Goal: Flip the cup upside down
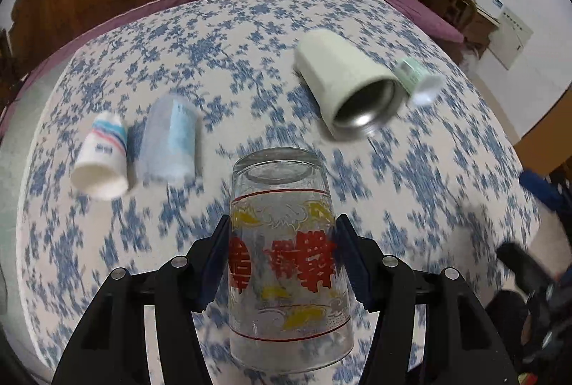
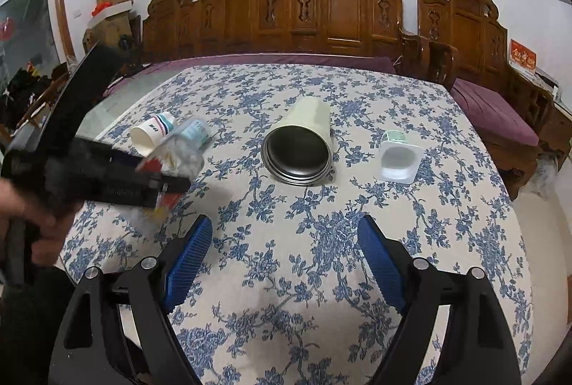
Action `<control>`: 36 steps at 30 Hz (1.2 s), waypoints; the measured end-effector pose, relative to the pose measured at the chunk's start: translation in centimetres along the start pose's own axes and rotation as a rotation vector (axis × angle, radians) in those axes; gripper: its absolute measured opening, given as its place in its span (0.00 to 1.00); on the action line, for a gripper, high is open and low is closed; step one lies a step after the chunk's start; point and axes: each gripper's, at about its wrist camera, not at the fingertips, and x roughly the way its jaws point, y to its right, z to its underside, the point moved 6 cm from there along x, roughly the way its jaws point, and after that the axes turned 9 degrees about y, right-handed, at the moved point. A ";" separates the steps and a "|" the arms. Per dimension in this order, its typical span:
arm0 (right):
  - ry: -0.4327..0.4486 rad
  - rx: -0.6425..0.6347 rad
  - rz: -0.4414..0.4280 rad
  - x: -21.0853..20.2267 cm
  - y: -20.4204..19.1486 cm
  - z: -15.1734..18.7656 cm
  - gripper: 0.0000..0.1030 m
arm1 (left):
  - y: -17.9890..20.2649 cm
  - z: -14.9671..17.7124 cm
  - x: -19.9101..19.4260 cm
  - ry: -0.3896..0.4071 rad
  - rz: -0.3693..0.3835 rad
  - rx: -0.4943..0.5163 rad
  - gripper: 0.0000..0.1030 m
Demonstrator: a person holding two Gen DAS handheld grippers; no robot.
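My left gripper (image 1: 282, 231) is shut on a clear glass cup (image 1: 286, 260) with red characters and yellow patterns. The cup is held above the table with its thick base pointing away from the camera and its open rim toward it. In the right wrist view the same cup (image 2: 175, 163) shows blurred at the left, clamped in the left gripper (image 2: 157, 184). My right gripper (image 2: 284, 235) is open and empty above the near middle of the table.
On the floral tablecloth (image 2: 321, 242) lie a cream steel-lined mug (image 2: 300, 145) on its side, a white yogurt pot (image 2: 398, 159), a paper cup (image 2: 152, 133) and a clear plastic cup (image 1: 169, 142). Carved wooden benches (image 2: 339, 9) stand behind.
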 end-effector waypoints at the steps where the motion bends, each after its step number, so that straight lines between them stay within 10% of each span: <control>1: 0.001 -0.003 0.001 -0.2 -0.1 0.0 0.83 | 0.1 0.5 0.0 -0.001 0.004 -0.002 0.54; 13: -0.027 -0.013 0.007 -1.5 -0.7 0.9 0.83 | 0.8 4.2 2.8 -0.048 0.013 -0.003 0.54; 22: -0.028 0.004 0.007 -1.7 -1.4 0.0 0.83 | -0.3 3.2 -2.2 0.084 0.049 -0.029 0.55; 31: -0.065 0.023 -0.032 0.5 -4.7 -1.1 0.83 | -6.5 3.3 -7.8 0.250 -0.037 -0.112 0.90; 36: -0.142 0.058 -0.069 3.0 -7.2 -0.7 0.80 | -9.2 4.3 -8.6 0.298 -0.080 -0.110 0.92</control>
